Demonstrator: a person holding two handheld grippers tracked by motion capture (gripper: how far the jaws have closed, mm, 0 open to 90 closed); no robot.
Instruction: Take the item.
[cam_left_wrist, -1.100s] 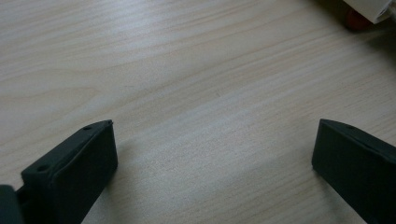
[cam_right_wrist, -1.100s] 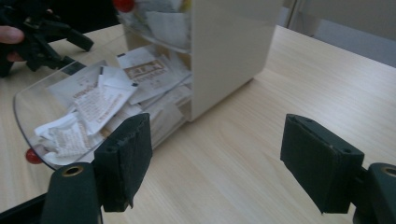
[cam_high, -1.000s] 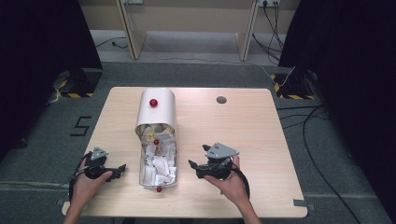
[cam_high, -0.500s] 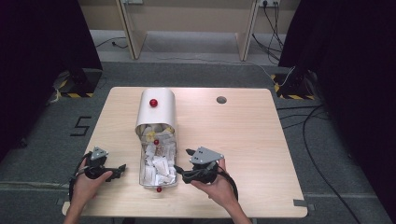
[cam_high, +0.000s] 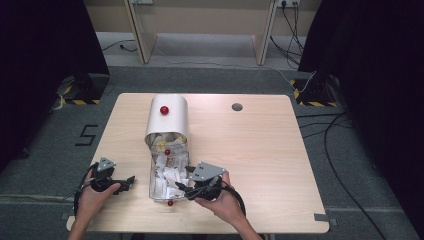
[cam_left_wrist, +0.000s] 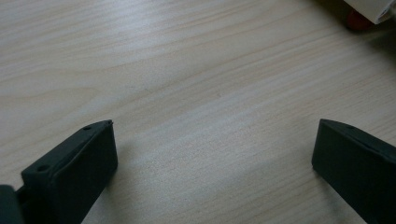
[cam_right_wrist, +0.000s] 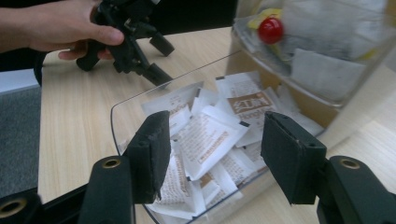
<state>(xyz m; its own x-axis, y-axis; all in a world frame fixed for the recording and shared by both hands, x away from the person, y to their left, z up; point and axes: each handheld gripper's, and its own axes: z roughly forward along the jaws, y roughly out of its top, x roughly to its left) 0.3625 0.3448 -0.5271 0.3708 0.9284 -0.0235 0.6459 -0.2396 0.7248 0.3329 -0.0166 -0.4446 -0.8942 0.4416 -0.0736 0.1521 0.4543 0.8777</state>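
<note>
The right tongs (cam_right_wrist: 212, 154), jaws just closing but empty, hang over the clear tray (cam_right_wrist: 122, 109) of sachets (cam_right_wrist: 205, 140) (near the surface's front edge); the left tongs (cam_high: 120, 182), spread wide, sit just beside it.

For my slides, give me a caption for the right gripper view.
Right gripper, jaws closing but empty, poised over white sachets in the clear tray.

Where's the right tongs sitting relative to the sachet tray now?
In the high view the right tongs sit at the near right corner of the clear tray, jaws apart above the white sachets, touching none.
</note>
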